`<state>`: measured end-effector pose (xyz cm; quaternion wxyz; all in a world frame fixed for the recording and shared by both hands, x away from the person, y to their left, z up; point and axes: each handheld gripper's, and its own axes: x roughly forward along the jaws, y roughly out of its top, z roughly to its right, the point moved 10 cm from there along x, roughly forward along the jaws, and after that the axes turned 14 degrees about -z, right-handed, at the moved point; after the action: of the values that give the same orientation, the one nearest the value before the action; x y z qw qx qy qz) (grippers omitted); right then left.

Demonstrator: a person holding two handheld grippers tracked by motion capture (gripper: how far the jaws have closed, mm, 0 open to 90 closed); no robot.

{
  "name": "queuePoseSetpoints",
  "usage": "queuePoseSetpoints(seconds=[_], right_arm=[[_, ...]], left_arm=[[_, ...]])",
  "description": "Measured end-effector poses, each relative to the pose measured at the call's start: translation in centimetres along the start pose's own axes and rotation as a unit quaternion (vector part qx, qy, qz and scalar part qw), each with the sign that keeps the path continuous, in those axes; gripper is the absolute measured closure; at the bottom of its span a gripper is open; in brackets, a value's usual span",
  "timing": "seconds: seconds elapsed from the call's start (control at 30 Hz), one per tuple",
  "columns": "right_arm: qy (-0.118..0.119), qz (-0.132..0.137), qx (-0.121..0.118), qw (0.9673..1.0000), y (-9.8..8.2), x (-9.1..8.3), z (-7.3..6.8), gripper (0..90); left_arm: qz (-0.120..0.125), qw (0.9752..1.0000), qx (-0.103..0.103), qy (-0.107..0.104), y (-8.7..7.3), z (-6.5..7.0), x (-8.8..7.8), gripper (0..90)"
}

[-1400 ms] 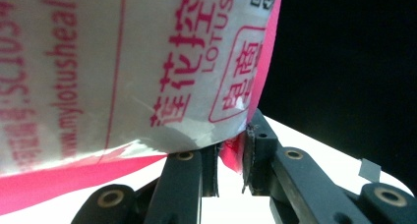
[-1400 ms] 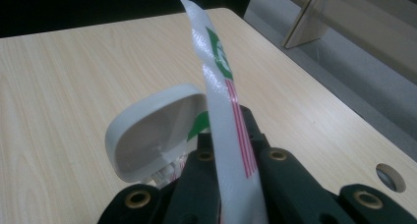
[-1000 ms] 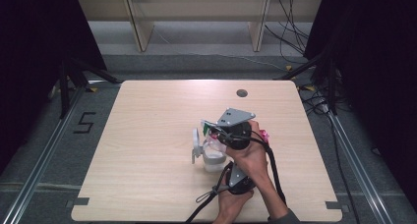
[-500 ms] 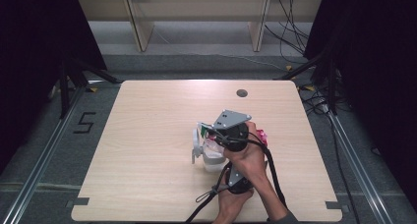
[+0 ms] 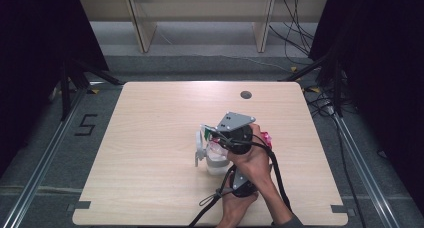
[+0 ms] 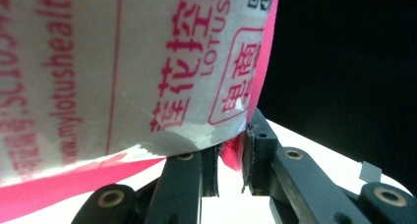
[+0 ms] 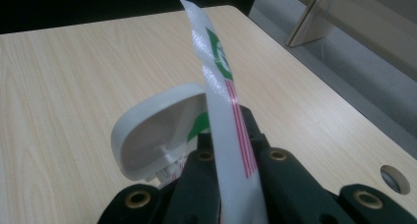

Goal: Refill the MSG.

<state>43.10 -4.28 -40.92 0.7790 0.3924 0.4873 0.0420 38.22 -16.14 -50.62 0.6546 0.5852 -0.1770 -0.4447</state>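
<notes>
Packet edge pinched in left tool, right tool clamped on a sachet, white lid flipped open over the counter.

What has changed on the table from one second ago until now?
Almost nothing changed. The right gripper tilted a little; it stays shut on the white packet above the white tub. The left gripper keeps its hold on the pink edge of the printed wrapper. The tub and both hands keep the same place on the table.
</notes>
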Motion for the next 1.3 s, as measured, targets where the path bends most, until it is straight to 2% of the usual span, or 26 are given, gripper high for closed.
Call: queuePoseSetpoints(seconds=[0.1,0.17,1.3], right_arm=[[0.001,-0.001,0.008,1.0,-0.06,-0.03,-0.04,90.0],[0.0,0.001,-0.003,1.0,0.02,-0.01,-0.03,90.0],[-0.001,0.002,-0.006,1.0,0.09,-0.1,-0.08,90.0]], left_arm=[[-0.001,1.0,0.0,0.0,-0.01,-0.03,0.01,78.6],[0.0,1.0,0.0,0.0,0.01,-0.01,0.01,78.6],[0.003,1.0,-0.001,0.001,0.14,-0.02,0.01,78.6]])
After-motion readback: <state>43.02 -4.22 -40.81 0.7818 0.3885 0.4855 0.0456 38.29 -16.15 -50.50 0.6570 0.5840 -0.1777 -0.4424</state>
